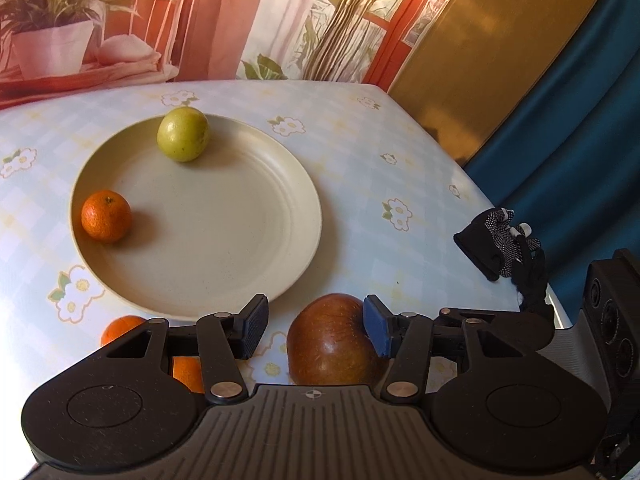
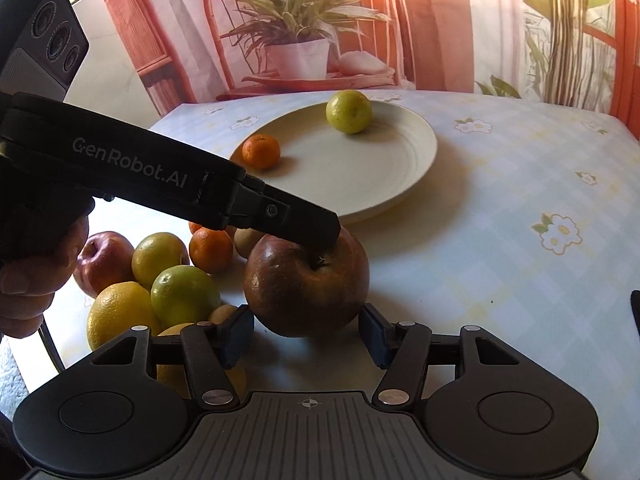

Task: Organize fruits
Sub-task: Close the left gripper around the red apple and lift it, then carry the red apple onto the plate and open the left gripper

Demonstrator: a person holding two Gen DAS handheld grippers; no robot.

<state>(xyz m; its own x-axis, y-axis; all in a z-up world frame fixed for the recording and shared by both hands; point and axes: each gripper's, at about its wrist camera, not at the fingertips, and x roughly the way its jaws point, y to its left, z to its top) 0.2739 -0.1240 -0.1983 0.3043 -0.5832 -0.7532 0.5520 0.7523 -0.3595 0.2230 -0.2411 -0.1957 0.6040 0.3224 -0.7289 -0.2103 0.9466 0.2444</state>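
A dark red apple (image 2: 306,288) sits on the table near the front; it also shows in the left wrist view (image 1: 332,340). My left gripper (image 1: 316,326) is open, its right pad touching the apple, its left pad apart. My right gripper (image 2: 306,340) is open with the apple between its pads. In the right wrist view the left gripper's finger (image 2: 288,220) rests on the apple's top. A cream plate (image 1: 224,240) holds a green fruit (image 1: 183,134) and a small orange (image 1: 106,216); the plate also shows in the right wrist view (image 2: 400,168).
A pile of fruit lies left of the apple: a red apple (image 2: 102,262), green fruits (image 2: 182,294), a yellow citrus (image 2: 118,316), a mandarin (image 2: 211,250). The floral tablecloth (image 2: 500,240) ends at the right edge by a blue curtain (image 1: 580,120).
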